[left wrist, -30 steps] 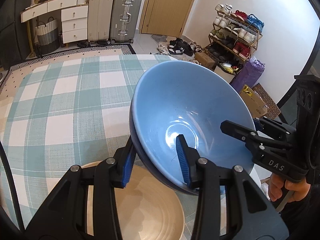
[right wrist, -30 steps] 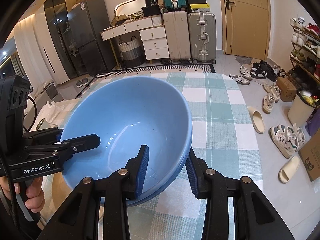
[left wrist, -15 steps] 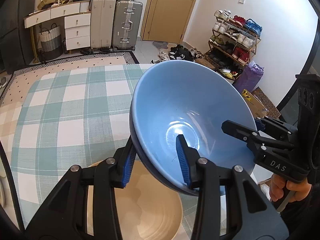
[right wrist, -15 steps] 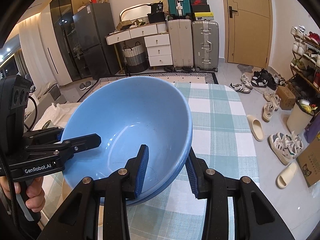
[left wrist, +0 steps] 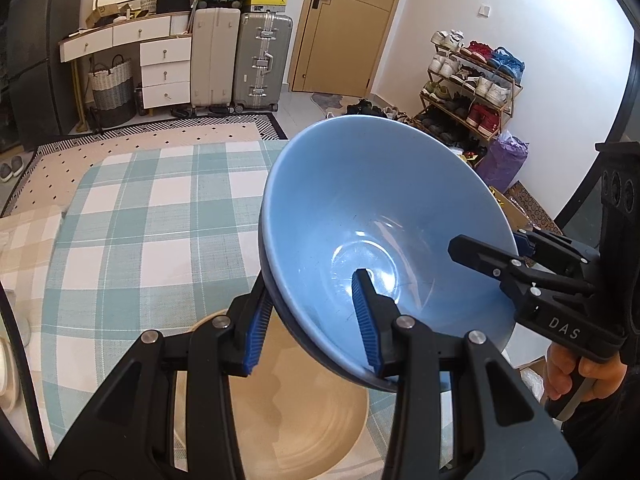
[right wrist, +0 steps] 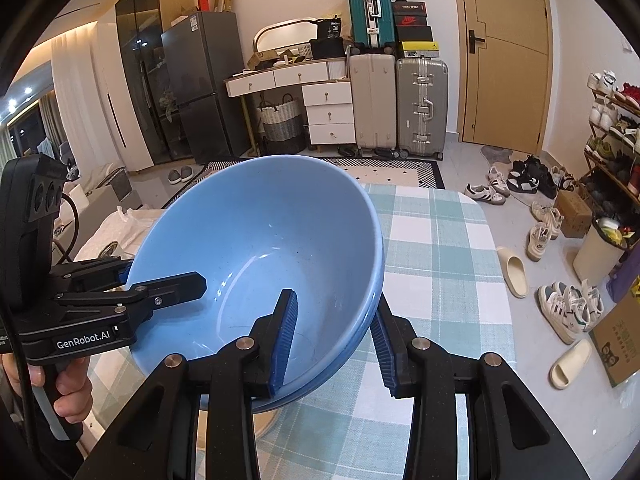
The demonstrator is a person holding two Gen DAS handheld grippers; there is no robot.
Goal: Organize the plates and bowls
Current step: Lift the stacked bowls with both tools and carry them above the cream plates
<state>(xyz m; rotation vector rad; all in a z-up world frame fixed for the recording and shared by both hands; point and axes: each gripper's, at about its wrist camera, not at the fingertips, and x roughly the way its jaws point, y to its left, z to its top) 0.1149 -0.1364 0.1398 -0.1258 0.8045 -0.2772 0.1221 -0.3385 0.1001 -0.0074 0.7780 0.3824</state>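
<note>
**Left wrist and right wrist views: two tools grip one stack of blue bowls above the tabletop**

Left wrist view shows the left tool (left wrist: pixel 314 322) closed part-way on the near rim of the blue bowls (left wrist: pixel 372 216), one blue pad inside the upper bowl and the other pressed against the outer wall. These are two bowls nested together; the double rim shows at the edge. The stack is tilted, its opening facing the camera, and it is held clear of the checked tabletop (left wrist: pixel 132 220). Directly below the blue bowls, a beige bowl (left wrist: pixel 288 412) sits on the tabletop, apart from them.

Across the blue bowls, the right tool (left wrist: pixel 486 250) clamps the opposite rim, with a hand (left wrist: pixel 576 376) on its handle.

Right wrist view gives the same grip from the other side: the right tool (right wrist: pixel 334 338) straddles the rim of the blue bowls (right wrist: pixel 256 240), one pad inside and one outside, jaws narrowed onto the walls. Opposite the blue bowls, the left tool (right wrist: pixel 160 280) bites the far rim, held by a hand (right wrist: pixel 68 384). Beyond the blue bowls, the tabletop (right wrist: pixel 436 248) stretches away.
</note>
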